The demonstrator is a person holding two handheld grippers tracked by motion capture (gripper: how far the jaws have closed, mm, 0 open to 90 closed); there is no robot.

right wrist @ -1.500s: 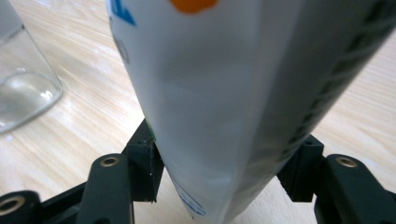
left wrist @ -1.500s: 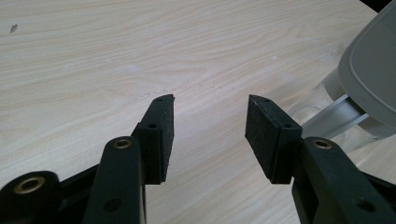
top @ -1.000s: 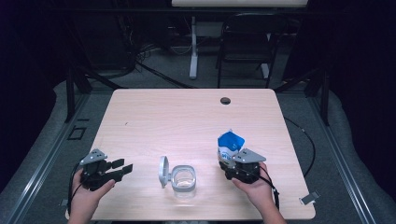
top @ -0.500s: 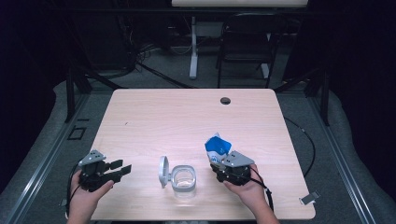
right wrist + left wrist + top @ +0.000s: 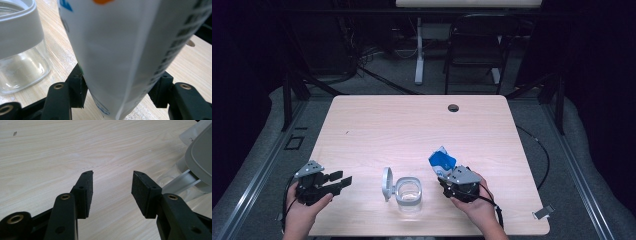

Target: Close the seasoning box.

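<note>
Two hand-held grippers at the bottom edge of the high view. Left gripper at lower left, held in one hand, jaws apart with bare tabletop between them, gripping nothing; same wide gap in the left gripper view. Right gripper at lower centre-right, held in the other hand, jaws clamped on one blue-and-white pouch that stands up from them, tilted toward the upper left. In the right gripper view the pouch rises through the middle of the frame, pinched at both sides by the pads; top cut off by the upper edge. Print on the pouch: an orange patch at the top, blue marks at the left edge, a column of dark writing down the right side, all too blurred or cropped to read; no brand legible.

One clear jar at lower centre, between the two grippers, white collar, hinged lid open and standing at its left; contents hard to make out. Jar apart from the pouch, just to its left.

One wooden table; one round dark hole near its far edge. Beyond, one chair and cables in darkness, details lost.
</note>
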